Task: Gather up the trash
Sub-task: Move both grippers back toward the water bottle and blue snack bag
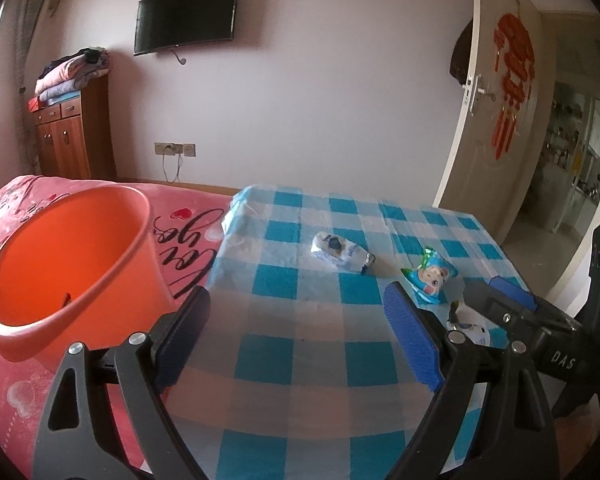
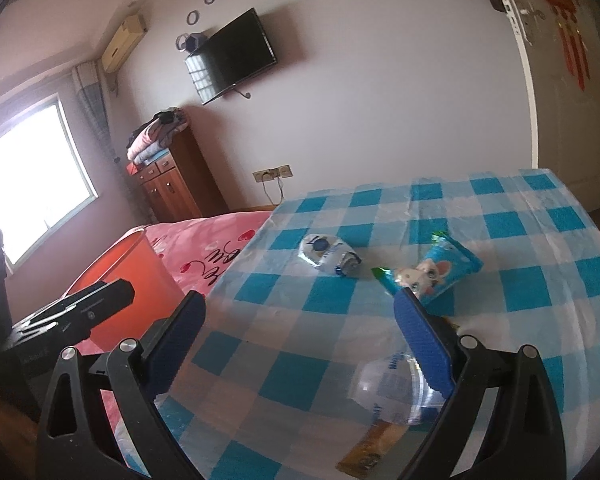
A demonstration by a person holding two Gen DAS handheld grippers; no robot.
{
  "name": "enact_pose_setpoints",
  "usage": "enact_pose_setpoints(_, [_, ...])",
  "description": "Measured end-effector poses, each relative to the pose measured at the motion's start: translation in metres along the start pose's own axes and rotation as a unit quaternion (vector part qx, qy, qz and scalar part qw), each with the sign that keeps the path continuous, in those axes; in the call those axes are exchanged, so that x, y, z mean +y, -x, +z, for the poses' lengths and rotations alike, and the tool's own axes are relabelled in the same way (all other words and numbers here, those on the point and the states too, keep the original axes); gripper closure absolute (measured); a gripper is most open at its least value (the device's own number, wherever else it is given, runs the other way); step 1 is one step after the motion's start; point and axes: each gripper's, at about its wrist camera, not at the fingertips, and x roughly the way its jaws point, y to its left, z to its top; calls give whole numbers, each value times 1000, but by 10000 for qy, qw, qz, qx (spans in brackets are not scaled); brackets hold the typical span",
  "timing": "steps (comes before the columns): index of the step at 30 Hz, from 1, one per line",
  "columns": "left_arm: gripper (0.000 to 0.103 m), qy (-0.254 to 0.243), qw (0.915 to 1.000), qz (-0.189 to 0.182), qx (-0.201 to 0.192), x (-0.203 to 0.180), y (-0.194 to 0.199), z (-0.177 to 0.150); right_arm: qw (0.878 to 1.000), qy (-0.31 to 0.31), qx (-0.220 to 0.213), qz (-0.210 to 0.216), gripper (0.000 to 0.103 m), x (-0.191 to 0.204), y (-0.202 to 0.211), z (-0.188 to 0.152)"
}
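While both claws hang over a bench [image 1: 300, 344] spread with a blue-and-white checked cloth, neither grips anything: the left claw [image 1: 300, 320] stands wide open over bare cloth, and the right claw [image 2: 300, 328] is open too. Trash lies across the cloth. A crushed bottle [image 1: 338, 254] with a blue label rests near the middle, well ahead of both claws. A blue snack bag [image 1: 430, 276] printed with a cartoon animal lies to its right, just past the tip of the right claw's right finger [image 2: 422, 340]. A clear bottle [image 2: 396, 396] lies nearest, partly under that same finger, with a yellow wrapper [image 2: 360, 456] beside it at the bench's near edge. An orange bin [image 1: 68, 264] stands to the left on a pink bed [image 1: 188, 232], beside the bench and close to the left claw. Nothing seems collected yet. As a judgement, the risks are these: the thin, slick bottles may squirt out of a squeeze; a finger closing low could snag the plastic cloth and drag other trash off; the bin sits on soft bedding and may tip if knocked; and the two claws, working close together, could collide.
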Motion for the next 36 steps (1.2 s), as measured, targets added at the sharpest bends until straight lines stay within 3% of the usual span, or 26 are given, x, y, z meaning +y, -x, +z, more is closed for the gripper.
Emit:
enact_pose_setpoints(20, [14, -472, 9976, -194, 478, -58, -36, -15, 9967, -771, -39, -235, 9, -83, 10, 6])
enact_pose_setpoints(30, [14, -1023, 9870, -918, 838, -108, -50, -35, 9885, -1419, 5, -526, 9, -148, 15, 7])
enact_pose_setpoints(36, [14, -1128, 9755, -1319, 1350, -136, -65, -57, 9876, -1479, 255, -457, 9, -164, 10, 4])
